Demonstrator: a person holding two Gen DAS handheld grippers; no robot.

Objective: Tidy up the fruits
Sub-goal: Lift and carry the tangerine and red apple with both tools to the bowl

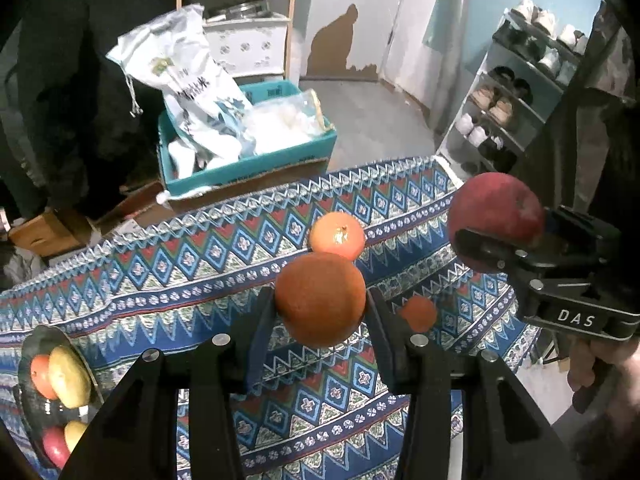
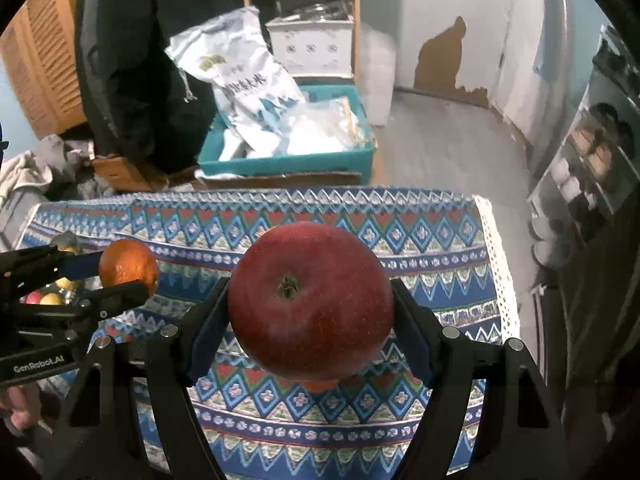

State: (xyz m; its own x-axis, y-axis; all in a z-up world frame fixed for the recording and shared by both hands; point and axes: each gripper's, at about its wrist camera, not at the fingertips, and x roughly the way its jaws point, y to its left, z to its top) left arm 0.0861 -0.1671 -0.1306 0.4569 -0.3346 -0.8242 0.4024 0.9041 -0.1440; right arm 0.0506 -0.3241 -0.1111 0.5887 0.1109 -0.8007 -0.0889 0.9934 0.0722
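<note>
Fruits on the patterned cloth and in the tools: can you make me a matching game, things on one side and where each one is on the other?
Things:
1. red apple
2. big orange
3. lighter orange
4. yellow fruit

Places:
A. lying on the patterned tablecloth, nobody holding it
B. in the dark bowl at the left edge
C. squeezed in the right tool, up off the cloth
D. squeezed in the left tool, up off the cloth

Pairs: 1-C, 2-D, 3-A, 4-B
</note>
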